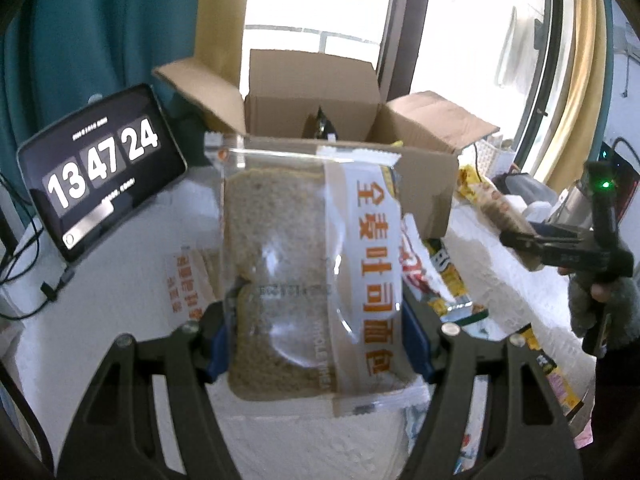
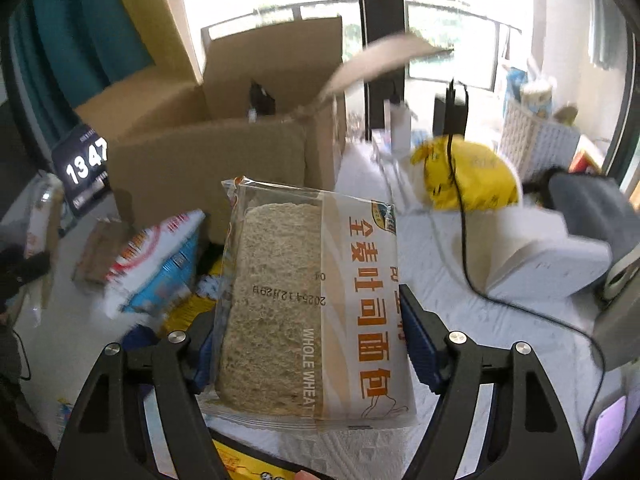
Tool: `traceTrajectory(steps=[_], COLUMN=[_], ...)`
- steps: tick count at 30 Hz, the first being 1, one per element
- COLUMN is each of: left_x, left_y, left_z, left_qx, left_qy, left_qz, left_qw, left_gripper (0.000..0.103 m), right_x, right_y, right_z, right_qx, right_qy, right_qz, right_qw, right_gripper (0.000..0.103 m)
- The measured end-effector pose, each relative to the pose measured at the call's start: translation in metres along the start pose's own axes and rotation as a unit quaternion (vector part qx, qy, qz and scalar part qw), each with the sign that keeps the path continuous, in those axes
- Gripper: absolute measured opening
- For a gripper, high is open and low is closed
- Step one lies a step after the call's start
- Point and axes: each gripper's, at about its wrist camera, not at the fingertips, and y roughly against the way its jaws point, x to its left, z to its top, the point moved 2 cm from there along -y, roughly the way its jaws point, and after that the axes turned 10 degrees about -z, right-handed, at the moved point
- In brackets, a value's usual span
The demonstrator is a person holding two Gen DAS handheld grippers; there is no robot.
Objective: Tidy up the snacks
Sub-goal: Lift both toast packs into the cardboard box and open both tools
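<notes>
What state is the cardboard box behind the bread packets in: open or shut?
Open. The cardboard box has all its top flaps folded up and outward, and its inner walls show in both wrist views.

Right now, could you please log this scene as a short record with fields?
left gripper: shut on a clear packet of whole wheat bread
right gripper: shut on a second clear packet of whole wheat bread
target: open brown cardboard box, flaps up, behind both packets
surface: white quilted table cover with loose snack packets
</notes>
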Motion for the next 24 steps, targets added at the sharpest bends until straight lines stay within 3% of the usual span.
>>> traceTrajectory(steps=[9, 24], left_x=[-0.007, 0.005], left_y=[0.009, 0.007], left_z=[0.030, 0.085], left_qx=[-0.035, -0.078], left_qy=[-0.027, -0.049], left_qz=[-0.002, 0.012], left_qw=[0.9990, 0.9957], left_gripper=[0.070, 0.070], right_x=[0.015, 0.043], right_y=[0.032, 0.044], right_z=[0.038, 0.098], right_qx=[-0.059, -0.120], right_qy=[0.018, 0.046], right_qz=[0.011, 0.021], right_qw=[0.998, 0.992], right_gripper=[0.078, 0.078])
